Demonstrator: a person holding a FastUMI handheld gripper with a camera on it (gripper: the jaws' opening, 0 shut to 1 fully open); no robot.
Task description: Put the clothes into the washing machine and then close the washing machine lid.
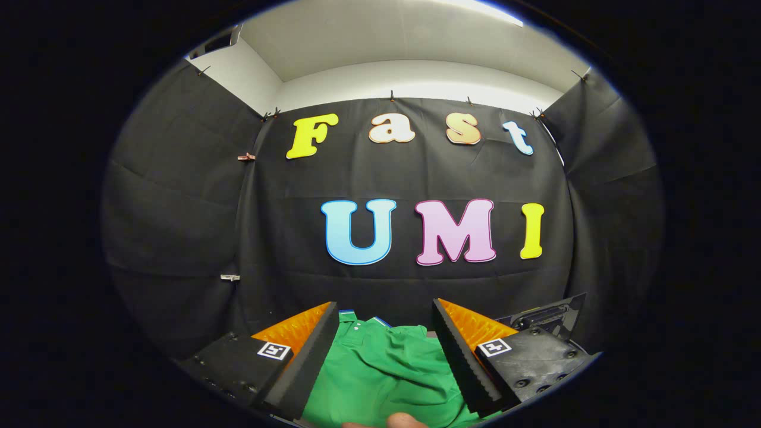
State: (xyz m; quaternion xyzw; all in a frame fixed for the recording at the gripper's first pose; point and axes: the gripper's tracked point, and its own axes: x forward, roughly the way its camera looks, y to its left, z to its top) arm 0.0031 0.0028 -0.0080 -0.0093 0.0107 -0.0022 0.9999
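Pointing level toward the far black cloth wall (178,208), the gripper (385,333) spreads wide over a crumpled green collared shirt (380,374).

— How's the light?

— Bright and even, coming from a strip on the ceiling (475,7) high beyond the fingers; it glares white there. The green garment (380,368) between the spread fingers of the gripper (386,351) is well lit, colours saturated.

— Sharp?

— Mostly (the fingertip (404,421) at the very bottom is blurred). Fisheye bending curves the booth wall (178,196) towards the rim.
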